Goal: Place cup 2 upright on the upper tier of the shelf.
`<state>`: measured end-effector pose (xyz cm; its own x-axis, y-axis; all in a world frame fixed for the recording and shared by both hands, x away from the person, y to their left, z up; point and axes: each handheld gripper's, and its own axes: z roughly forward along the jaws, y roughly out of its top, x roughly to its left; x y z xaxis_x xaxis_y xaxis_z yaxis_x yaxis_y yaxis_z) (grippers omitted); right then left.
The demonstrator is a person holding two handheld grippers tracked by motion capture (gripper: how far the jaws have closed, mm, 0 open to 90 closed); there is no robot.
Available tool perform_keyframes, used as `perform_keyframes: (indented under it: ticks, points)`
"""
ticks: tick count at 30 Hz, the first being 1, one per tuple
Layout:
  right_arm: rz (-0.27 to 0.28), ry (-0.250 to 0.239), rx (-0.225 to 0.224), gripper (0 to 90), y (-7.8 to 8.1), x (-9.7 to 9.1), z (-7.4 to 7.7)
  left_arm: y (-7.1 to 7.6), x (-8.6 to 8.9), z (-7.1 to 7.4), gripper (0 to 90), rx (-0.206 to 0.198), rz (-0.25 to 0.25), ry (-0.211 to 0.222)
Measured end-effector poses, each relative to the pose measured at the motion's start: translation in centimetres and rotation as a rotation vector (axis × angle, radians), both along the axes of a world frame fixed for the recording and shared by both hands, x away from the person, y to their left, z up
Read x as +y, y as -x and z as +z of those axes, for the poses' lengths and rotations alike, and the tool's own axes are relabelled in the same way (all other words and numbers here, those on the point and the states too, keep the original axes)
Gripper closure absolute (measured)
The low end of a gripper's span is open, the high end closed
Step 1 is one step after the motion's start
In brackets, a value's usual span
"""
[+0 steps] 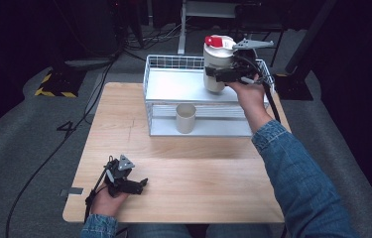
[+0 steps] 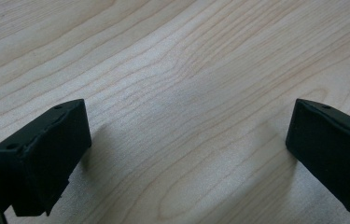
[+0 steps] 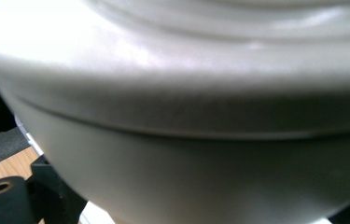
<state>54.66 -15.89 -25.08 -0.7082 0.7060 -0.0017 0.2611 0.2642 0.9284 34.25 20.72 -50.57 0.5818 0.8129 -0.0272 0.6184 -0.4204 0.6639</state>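
The white jar (image 1: 217, 64), topped with a red cap (image 1: 214, 40), is the thing being handled, and it sits at the far right of the scene, held above the top shelf of a white wire rack (image 1: 173, 84).

Nearest the person, at the near left of the wooden table (image 1: 198, 173), the left gripper (image 1: 143, 183) rests low over the bare wood, held by the left hand (image 1: 106, 201), with a blue denim cuff showing at the bottom edge. A black cable (image 1: 92, 196) trails from it toward the near table edge. In the left gripper view its two black jaws stand wide apart with nothing but wood grain (image 2: 186, 116) between them.

Farther in, at the middle of the table, the rack stands with its lower shelf open toward the person. A small white cup (image 1: 185, 118) stands upright on that lower shelf, left of its centre.

Farther still, the right arm in a blue denim sleeve (image 1: 297, 173) reaches from the near right across to the rack's top right corner. The right hand (image 1: 248, 94) carries the right gripper (image 1: 213, 74), whose jaws are closed around the body of the jar, below its shoulder. The jar is roughly upright, its base just above or touching the top shelf; which one cannot be told. In the right gripper view the jar's pale rounded wall (image 3: 177, 116) presses right up against the camera, blurred.

Beyond the table lies grey carpet (image 1: 15, 129) with cables.
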Motion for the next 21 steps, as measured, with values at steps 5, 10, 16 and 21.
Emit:
perform_keyframes:
  ticks: [5,10,16,21]
  points:
    - [-0.007,0.007,0.006,9.6,-0.6,0.2,-0.5,0.0,0.0,0.0,0.6,0.001,0.0,0.002]
    - [-0.013,-0.004,0.02,9.6,-0.9,0.3,-0.9,0.0,0.0,0.0,0.6,0.001,0.001,0.003]
    - [-0.018,-0.003,0.032,9.6,-1.1,0.4,-1.2,0.0,0.0,0.0,0.6,0.002,0.0,0.002]
    - [-0.015,-0.002,0.041,9.6,-1.2,0.5,-1.5,0.0,0.0,0.0,0.6,-0.001,-0.001,-0.001]
